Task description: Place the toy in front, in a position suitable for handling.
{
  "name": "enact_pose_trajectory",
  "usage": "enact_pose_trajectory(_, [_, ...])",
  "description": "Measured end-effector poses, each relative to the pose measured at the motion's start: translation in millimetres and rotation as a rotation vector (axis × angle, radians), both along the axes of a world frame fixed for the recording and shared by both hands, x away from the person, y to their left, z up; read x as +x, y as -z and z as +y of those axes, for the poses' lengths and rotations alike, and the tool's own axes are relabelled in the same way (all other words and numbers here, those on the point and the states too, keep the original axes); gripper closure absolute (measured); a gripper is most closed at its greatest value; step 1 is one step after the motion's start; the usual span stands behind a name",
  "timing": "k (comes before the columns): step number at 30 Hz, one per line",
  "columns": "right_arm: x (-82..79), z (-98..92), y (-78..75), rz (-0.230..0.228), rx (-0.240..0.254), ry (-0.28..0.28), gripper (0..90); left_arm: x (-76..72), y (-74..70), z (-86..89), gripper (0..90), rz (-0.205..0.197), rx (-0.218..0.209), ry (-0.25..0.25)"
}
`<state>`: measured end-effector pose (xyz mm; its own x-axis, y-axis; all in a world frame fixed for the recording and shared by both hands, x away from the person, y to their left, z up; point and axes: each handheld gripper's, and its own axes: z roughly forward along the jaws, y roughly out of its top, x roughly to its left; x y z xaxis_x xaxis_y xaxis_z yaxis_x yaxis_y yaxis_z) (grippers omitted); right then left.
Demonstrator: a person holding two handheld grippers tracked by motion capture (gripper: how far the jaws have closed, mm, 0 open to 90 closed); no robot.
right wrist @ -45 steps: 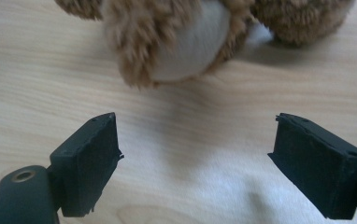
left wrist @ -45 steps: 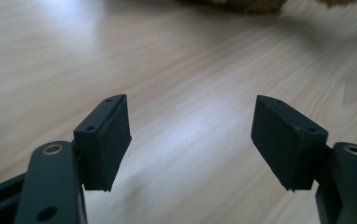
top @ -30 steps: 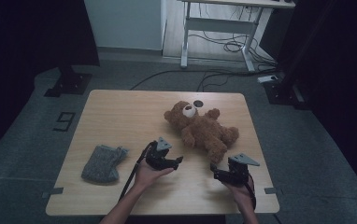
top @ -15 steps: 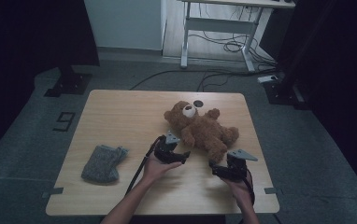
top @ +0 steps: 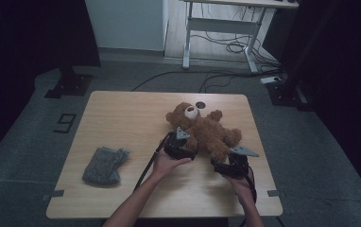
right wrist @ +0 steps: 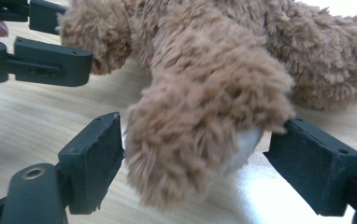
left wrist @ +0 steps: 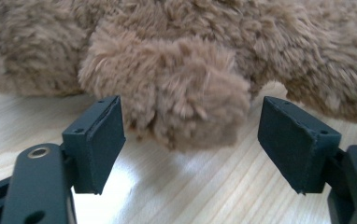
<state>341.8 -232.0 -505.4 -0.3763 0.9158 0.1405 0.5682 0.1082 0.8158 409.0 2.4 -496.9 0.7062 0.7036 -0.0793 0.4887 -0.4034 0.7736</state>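
Writing: the only readable mark is a dark "9"-shaped figure (top: 64, 123) taped or painted on the floor, left of the table (top: 122, 109). No brand or label can be made out on the teddy bear (top: 202, 130) or on either gripper.

Landmark: the teddy bear. It lies on its back on the far right part of the table, head toward the far edge, limbs spread.

Left gripper (top: 181, 147): at the bear's near-left side, jaws spread. In the left gripper view a furry paw (left wrist: 188, 105) sits between the two pads (left wrist: 97, 142); the left pad is just beside the fur, the right pad stands apart from it. Nothing is pinched.

Right gripper (top: 233, 163): at the bear's near-right side, by its leg. Its jaws have just been closing a little and stand wide. In the right gripper view the foot (right wrist: 200, 140) with its pale sole is between the pads; the right pad (right wrist: 314, 165) looks to touch the sole, the left pad is just beside the fur, with no squeeze visible.

A grey knitted cloth (top: 104, 164) lies well to the left of the bear, near the table's front edge. A small dark round spot (top: 200, 104) sits on the table just beyond the bear's head
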Motion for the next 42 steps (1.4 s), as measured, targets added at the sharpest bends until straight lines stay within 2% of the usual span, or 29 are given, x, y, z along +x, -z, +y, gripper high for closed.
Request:
enact_pose_trajectory(4, [8.1,-0.3,0.8,0.013,0.003,0.006,22.9,7.0,1.6,-8.1,28.0,-0.008,0.029,-0.015])
enact_pose_trajectory(5, [9.8,-0.2,1.4,0.016,-0.001,0.004,25.1,8.0,2.1,-9.1,33.0,-0.016,0.047,-0.038])
enact_pose_trajectory(7, [11.4,-0.1,2.2,0.017,-0.002,0.004,27.5,9.1,2.8,-9.2,43.1,-0.017,0.048,-0.053])
enact_pose_trajectory(8, [15.4,-0.2,4.0,0.024,0.000,0.001,31.9,11.1,4.3,-8.1,48.2,-0.004,0.038,-0.045])
enact_pose_trajectory(10, [16.8,-0.1,4.5,0.027,0.000,0.000,33.7,11.3,4.5,-7.5,56.0,-0.006,0.044,-0.041])
enact_pose_trajectory(11, [21.6,0.0,6.5,0.046,-0.013,-0.014,41.5,10.8,3.2,-4.9,61.9,-0.018,0.044,-0.038])
enact_pose_trajectory(15, [27.6,-1.8,12.4,0.090,-0.024,-0.027,58.5,10.6,-4.2,6.5,71.3,-0.022,-0.015,-0.039])
enact_pose_trajectory(17, [28.3,-2.4,13.7,0.083,-0.035,-0.022,61.8,9.4,-9.6,12.4,73.1,-0.034,-0.041,-0.037])
enact_pose_trajectory(20, [27.3,-2.3,11.4,0.033,-0.049,0.010,64.7,5.7,-19.7,18.7,74.5,-0.041,-0.089,-0.027])
enact_pose_trajectory(22, [26.9,-1.5,6.7,-0.004,-0.068,0.032,65.8,3.4,-24.0,20.0,75.0,-0.051,-0.097,-0.019])
enact_pose_trajectory(24, [26.8,-1.2,0.5,-0.036,-0.077,0.051,66.6,-4.4,-37.8,23.5,75.3,-0.086,-0.113,-0.008])
enact_pose_trajectory(25, [26.8,-1.2,0.5,-0.036,-0.077,0.051,66.6,-4.4,-37.8,23.5,75.5,-0.086,-0.113,-0.008])
enact_pose_trajectory(27, [25.9,-1.0,-6.5,-0.076,-0.051,0.067,66.6,-12.4,-52.7,29.5,75.7,-0.123,-0.129,0.006])
enact_pose_trajectory(31, [22.0,0.2,-10.3,-0.106,-0.016,0.058,66.6,-26.9,-67.7,40.4,75.8,-0.151,-0.157,0.025])
enact_pose_trajectory(36, [20.7,-0.6,-12.2,-0.112,0.028,0.007,65.6,-50.5,-66.4,52.8,75.7,-0.160,-0.170,0.038])
enact_pose_trajectory(37, [20.8,-0.8,-11.6,-0.108,0.031,-0.003,65.4,-50.5,-66.4,52.8,75.7,-0.160,-0.170,0.038])
enact_pose_trajectory(39, [20.0,-0.3,-10.3,-0.103,0.037,-0.022,65.3,-62.4,-58.9,59.9,75.6,-0.149,-0.168,0.039])
enact_pose_trajectory(41, [18.9,0.5,-9.9,-0.101,0.040,-0.032,65.4,-65.1,-57.0,61.5,75.6,-0.147,-0.169,0.038])
enact_pose_trajectory(42, [15.5,3.3,-9.8,-0.104,0.035,-0.052,65.4,-73.3,-51.2,66.4,75.6,-0.144,-0.171,0.037])
